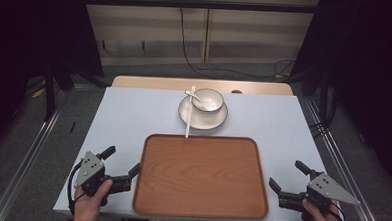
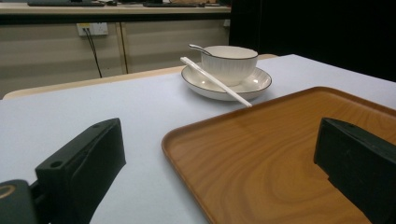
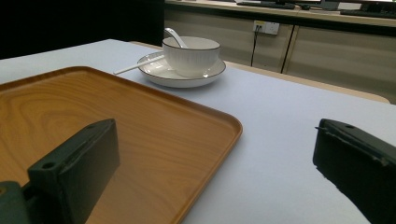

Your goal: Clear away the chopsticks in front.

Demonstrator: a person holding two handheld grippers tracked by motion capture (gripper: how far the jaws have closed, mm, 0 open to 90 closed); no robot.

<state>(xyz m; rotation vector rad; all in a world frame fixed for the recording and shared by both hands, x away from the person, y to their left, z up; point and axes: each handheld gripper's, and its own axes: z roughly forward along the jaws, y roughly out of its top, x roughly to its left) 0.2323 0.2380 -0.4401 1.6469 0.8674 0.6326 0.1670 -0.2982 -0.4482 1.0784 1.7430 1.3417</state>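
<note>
The wooden tray (image 1: 201, 177) lies mid-table between both grippers. The left gripper (image 1: 123, 163) at its 9 o'clock and the right gripper (image 1: 287, 175) at its 3 o'clock gape wide, holding nothing. At 12 o'clock a white bowl (image 1: 208, 100) sits on a saucer (image 1: 218, 119).

From my feed the table (image 1: 134, 113) is evenly lit from above while the room edges go near black — shadows stay soft, the tray (image 2: 261, 154) shows mild sheen, and close-up jaws look blurry.
</note>
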